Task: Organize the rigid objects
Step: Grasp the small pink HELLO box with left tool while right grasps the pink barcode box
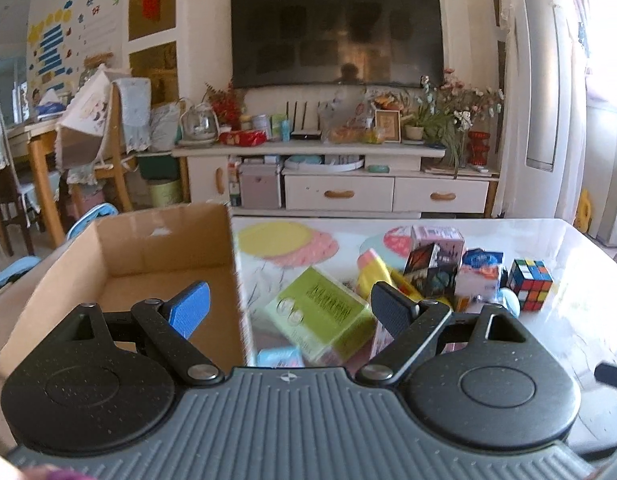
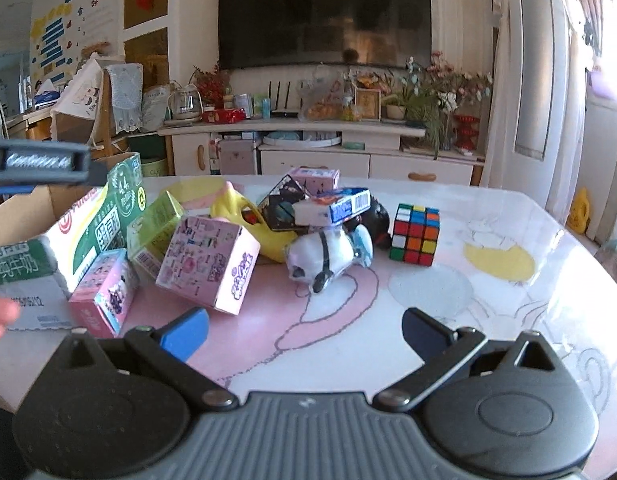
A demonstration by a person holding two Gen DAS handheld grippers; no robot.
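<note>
The left gripper (image 1: 286, 308) has its jaws spread wide and holds nothing. It hangs right over the edge of the cardboard box (image 1: 120, 256), which fills the lower left of the left wrist view and looks empty inside. The box sits close to the toys, likely so that things can be dropped in with a short move. The right gripper (image 2: 304, 332) is wide apart too, with nothing in it, low in its own view above the pink part of the table (image 2: 508, 320). The things to tidy lie in a heap in the middle of that view: a green box (image 1: 324, 312), a pink box (image 2: 208, 264), a yellow toy (image 2: 244, 220) and a color cube (image 2: 414, 234) standing alone at the right of the heap. The cube looks easiest to grab, I think, since nothing leans on it.
</note>
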